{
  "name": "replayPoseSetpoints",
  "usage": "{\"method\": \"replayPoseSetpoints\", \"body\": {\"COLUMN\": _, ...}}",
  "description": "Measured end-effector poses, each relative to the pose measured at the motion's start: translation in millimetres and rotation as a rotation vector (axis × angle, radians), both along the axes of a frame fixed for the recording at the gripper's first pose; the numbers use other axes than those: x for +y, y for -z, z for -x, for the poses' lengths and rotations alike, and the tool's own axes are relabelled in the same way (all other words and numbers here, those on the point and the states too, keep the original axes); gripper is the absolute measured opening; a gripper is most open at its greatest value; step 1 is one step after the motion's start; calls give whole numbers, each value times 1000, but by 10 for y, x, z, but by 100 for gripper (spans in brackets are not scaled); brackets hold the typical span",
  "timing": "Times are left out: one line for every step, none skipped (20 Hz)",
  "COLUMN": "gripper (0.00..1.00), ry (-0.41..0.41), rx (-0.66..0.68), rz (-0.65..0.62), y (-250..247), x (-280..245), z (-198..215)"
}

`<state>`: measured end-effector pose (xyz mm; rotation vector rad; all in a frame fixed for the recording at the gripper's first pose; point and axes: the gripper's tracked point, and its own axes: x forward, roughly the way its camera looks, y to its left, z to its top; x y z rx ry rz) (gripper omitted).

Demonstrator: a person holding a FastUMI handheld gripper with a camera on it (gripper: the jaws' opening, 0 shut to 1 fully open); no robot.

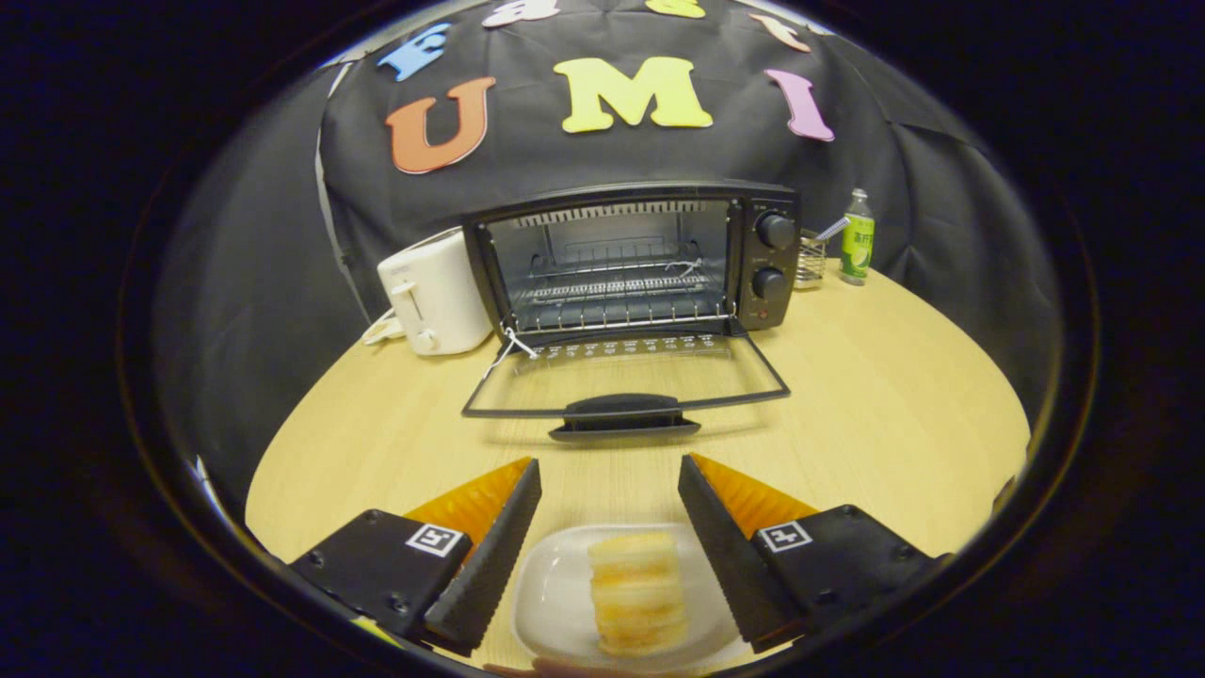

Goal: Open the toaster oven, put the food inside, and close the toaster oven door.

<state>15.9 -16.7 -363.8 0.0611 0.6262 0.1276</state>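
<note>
A black toaster oven (763, 259) stands at the back of the wooden table, beyond the fingers. Its glass door (623, 377) lies folded down flat toward me, handle (621, 414) at the front, and the wire rack (612, 287) inside is bare. A yellowish stack of food (637, 591) sits on a white plate (555, 603) low between my fingers. My gripper (610, 485) is open, one finger on each side of the plate, touching nothing.
A white pop-up toaster (433, 294) stands left of the oven, its cord trailing beside it. Right of the oven are a small wire holder (810, 262) and a green-labelled bottle (858, 237). Bare tabletop (894, 405) spreads between the door and my fingers.
</note>
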Motion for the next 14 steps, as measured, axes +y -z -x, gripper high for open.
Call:
{"method": "replayPoseSetpoints", "body": {"gripper": 98, "ry": 4, "rx": 2, "rz": 12, "y": 37, "x": -77, "z": 132}}
{"method": "replayPoseSetpoints", "body": {"gripper": 98, "ry": 12, "rx": 9, "rz": 22, "y": 105, "x": -143, "z": 261}}
{"method": "replayPoseSetpoints", "body": {"gripper": 98, "ry": 21, "rx": 23, "rz": 25, "y": 171, "x": -208, "z": 368}}
{"method": "replayPoseSetpoints", "body": {"gripper": 98, "ry": 13, "rx": 45, "rz": 22, "y": 253, "x": -221, "z": 468}}
{"method": "replayPoseSetpoints", "body": {"gripper": 98, "ry": 11, "rx": 69, "rz": 10, "y": 315, "x": -236, "z": 548}}
{"method": "replayPoseSetpoints", "body": {"gripper": 98, "ry": 17, "rx": 82, "rz": -13, "y": 359, "x": -259, "z": 637}}
{"method": "replayPoseSetpoints", "body": {"gripper": 98, "ry": 19, "rx": 89, "rz": -28, "y": 382, "x": -265, "z": 685}}
{"method": "replayPoseSetpoints", "body": {"gripper": 97, "ry": 12, "rx": 95, "rz": -30, "y": 423, "x": -266, "z": 706}}
{"method": "replayPoseSetpoints", "body": {"gripper": 97, "ry": 2, "rx": 109, "rz": -24, "y": 478, "x": -258, "z": 733}}
{"method": "replayPoseSetpoints", "body": {"gripper": 96, "ry": -2, "rx": 103, "rz": -13, "y": 480, "x": -257, "z": 747}}
{"method": "replayPoseSetpoints", "body": {"gripper": 94, "ry": 0, "rx": 92, "rz": 1, "y": 483, "x": -269, "z": 750}}
{"method": "replayPoseSetpoints", "body": {"gripper": 90, "ry": 1, "rx": 97, "rz": 4, "y": 508, "x": -284, "z": 741}}
{"method": "replayPoseSetpoints", "body": {"gripper": 90, "ry": 11, "rx": 88, "rz": -7, "y": 491, "x": -292, "z": 729}}
{"method": "replayPoseSetpoints", "body": {"gripper": 88, "ry": 12, "rx": 93, "rz": -33, "y": 501, "x": -273, "z": 737}}
